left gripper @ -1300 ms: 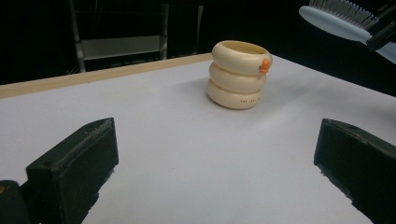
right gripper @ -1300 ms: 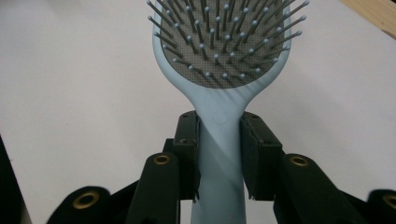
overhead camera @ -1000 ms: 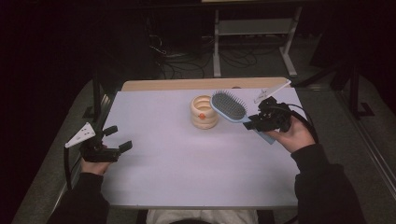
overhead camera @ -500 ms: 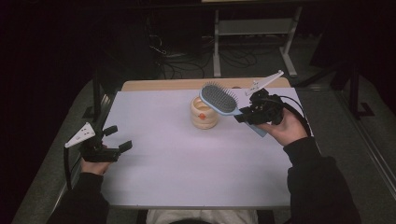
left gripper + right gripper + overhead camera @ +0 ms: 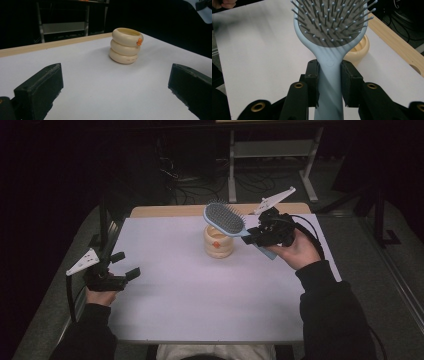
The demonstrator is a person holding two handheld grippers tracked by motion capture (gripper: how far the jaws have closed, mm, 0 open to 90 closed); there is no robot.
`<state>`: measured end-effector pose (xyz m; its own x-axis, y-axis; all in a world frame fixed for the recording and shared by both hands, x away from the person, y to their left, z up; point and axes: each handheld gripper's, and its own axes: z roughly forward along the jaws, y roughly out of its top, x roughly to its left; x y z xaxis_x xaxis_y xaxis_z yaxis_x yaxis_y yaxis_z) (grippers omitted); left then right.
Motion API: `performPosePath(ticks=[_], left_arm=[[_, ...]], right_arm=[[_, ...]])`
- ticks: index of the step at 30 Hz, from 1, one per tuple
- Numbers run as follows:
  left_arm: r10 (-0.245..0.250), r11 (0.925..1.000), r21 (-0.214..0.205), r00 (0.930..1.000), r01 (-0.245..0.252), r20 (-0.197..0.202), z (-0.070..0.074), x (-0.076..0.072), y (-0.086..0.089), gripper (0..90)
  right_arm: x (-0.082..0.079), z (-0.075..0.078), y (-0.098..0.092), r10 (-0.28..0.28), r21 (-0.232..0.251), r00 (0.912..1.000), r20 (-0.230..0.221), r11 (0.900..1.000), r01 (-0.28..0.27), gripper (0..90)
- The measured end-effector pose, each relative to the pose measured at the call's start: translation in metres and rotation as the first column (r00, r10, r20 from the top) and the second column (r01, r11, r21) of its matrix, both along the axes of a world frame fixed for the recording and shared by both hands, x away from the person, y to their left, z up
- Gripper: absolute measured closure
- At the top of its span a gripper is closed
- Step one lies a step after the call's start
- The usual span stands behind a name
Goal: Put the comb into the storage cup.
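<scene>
White tabletop (image 5: 200,310) spreads wide across the scene, with a strip of bare wood along its far edge. On the right, the right gripper (image 5: 257,234) is up off the surface, jaws clamped tight on the handle of a pale blue hairbrush (image 5: 225,218); the bristled head hangs just above the cream ribbed cup (image 5: 218,241), which stands upright toward the far middle of the table. Over on the near left, the left gripper (image 5: 125,265) sits low at the table's edge, jaws spread wide with nothing between them, pointing toward the cup.
</scene>
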<state>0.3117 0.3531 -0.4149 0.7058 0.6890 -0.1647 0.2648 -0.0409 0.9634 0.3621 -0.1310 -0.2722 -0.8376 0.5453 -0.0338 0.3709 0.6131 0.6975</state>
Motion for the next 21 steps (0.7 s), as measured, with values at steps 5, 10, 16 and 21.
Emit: performPosePath(ticks=[5, 10, 16, 21], left_arm=[[-0.022, 0.9992, 0.033, 0.9997, 0.022, 0.011, 0.007, 0.003, -0.008, 0.0], [-0.048, 0.9978, 0.045, 0.9988, 0.048, 0.005, 0.013, 0.007, -0.018, 0.0], [-0.064, 0.9974, 0.035, 0.9978, 0.063, 0.019, 0.024, 0.014, -0.028, 0.0], [-0.088, 0.9939, 0.069, 0.9959, 0.086, 0.022, 0.033, 0.019, -0.039, 0.0]], right_arm=[[0.002, 0.006, 0.008, 0.013, -0.001, 0.9999, 0.012, 0.9999, -0.013, 68.4], [0.003, 0.009, 0.014, 0.029, -0.005, 0.9993, 0.021, 0.9996, -0.029, 68.4], [0.004, 0.009, 0.018, 0.033, -0.006, 0.9992, 0.021, 0.9994, -0.033, 68.4], [0.004, 0.011, 0.019, 0.033, 0.002, 0.9991, 0.027, 0.9995, -0.033, 68.4]])
